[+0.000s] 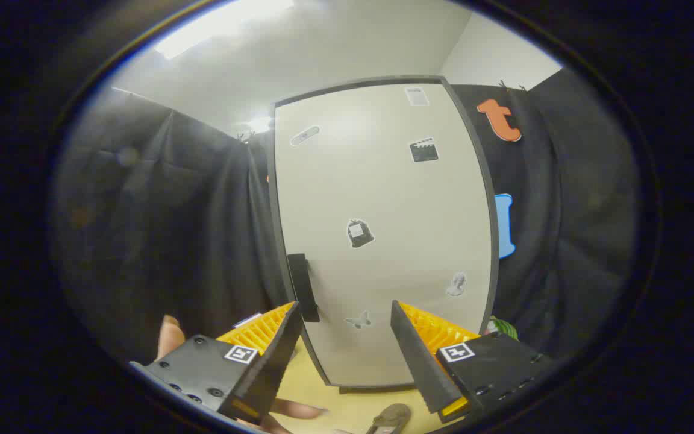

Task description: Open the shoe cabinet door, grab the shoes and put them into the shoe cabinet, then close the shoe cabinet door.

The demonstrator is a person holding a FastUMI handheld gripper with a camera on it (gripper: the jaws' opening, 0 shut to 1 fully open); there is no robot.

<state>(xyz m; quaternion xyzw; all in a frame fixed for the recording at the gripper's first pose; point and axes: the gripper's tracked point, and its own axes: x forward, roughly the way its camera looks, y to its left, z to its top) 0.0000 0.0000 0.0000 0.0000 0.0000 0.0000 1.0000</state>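
Held low, the hand-held gripper [344, 334] has its fingers spread wide apart with nothing between them, aimed at the shoe cabinet door [383, 229]. That door stands shut just ahead of me, a pale flat panel in a dark frame, dotted with small stickers. Its dark handle [303, 286] is a short upright bar near the door's left edge, just beyond my left finger. I judge the door to be stiff and light, swinging on hinges at the far side, so the handle is where I take hold: one finger on each side of the bar, then a steady pull. The bar looks smooth and narrow, so a loose pinch could slip off. Below my fingers, on the yellowish floor [347, 410], lies a shoe [390, 417], probably soft and light. A hand [172, 337] shows beside the left finger.
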